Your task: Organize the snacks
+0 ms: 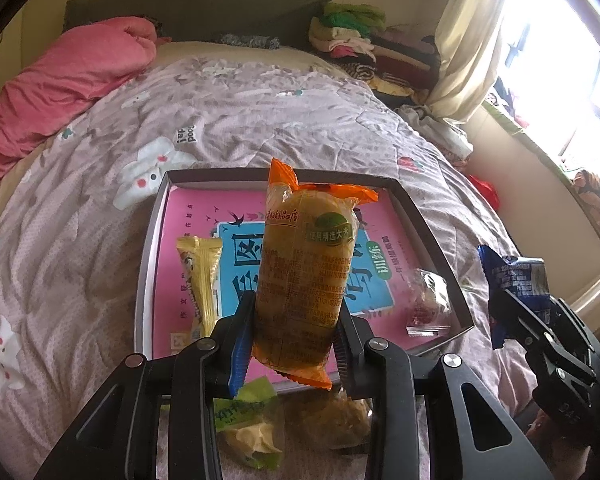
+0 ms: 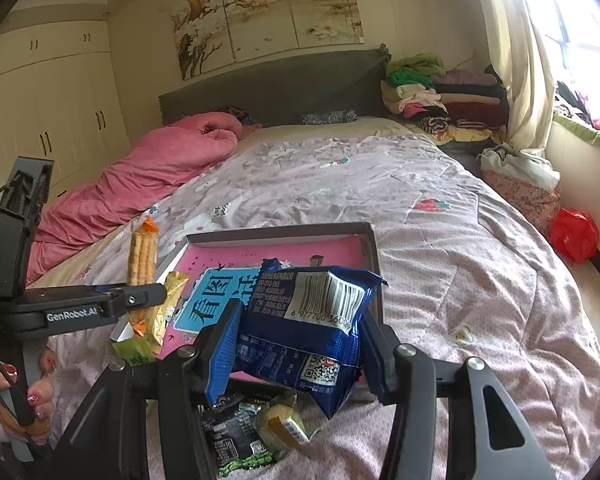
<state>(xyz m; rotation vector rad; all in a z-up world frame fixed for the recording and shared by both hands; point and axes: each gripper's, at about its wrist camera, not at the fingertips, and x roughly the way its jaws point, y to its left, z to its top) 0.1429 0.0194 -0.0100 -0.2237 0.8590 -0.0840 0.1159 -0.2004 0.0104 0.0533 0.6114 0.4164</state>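
Ribbed blue pads of left gripper (image 1: pixel 292 340) clamp glossy orange-ended transparent cracker packet (image 1: pixel 306 268), upright above shallow grey cardboard tray (image 1: pixel 432 232) with pink printed liner; right gripper (image 2: pixel 296 344) clamps crinkled blue foil snack packet (image 2: pixel 304 324), barcode 6 977700 visible

We see the right gripper (image 2: pixel 296 344) clamped on a blue snack packet (image 2: pixel 300 332), barcode side facing the camera. Beyond its fingertips lies a shallow box (image 2: pixel 374 264) with a pink and blue printed bottom, resting on the floral quilt (image 2: pixel 460 280). To its left, the left gripper (image 2: pixel 140 300) holds an orange-ended cracker pack (image 2: pixel 142 256) upright; a hand (image 2: pixel 16 396) grips its handle. Beneath the right gripper lie a black and green packet (image 2: pixel 236 436) and a small wrapped cake (image 2: pixel 284 420).
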